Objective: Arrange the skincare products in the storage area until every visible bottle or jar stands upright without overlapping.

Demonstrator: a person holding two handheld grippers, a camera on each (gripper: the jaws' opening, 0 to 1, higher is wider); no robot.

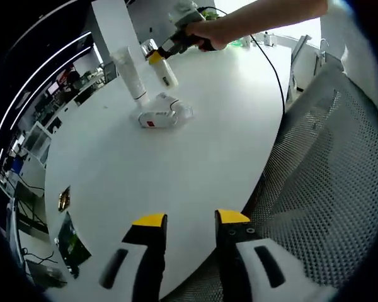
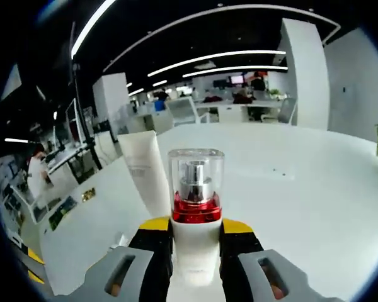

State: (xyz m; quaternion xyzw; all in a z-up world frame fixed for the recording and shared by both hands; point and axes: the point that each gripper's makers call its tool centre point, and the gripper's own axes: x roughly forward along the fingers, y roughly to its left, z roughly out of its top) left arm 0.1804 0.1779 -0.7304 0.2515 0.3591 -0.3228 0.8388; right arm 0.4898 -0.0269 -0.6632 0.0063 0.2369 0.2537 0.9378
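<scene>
In the right gripper view, a white pump bottle (image 2: 195, 207) with a red collar and clear cap is clamped upright in the right gripper (image 2: 196, 236); a white tube (image 2: 148, 173) is seen just behind it on the white table (image 2: 302, 182); in the left gripper view, the left gripper (image 1: 190, 221) is held apart over the table edge, and another white bottle (image 1: 159, 117) is seen lying on its side near the tube.

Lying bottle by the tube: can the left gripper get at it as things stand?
Probably yes. The left gripper is open and empty, with bare table between it and the lying bottle; the right gripper works beyond it.
</scene>
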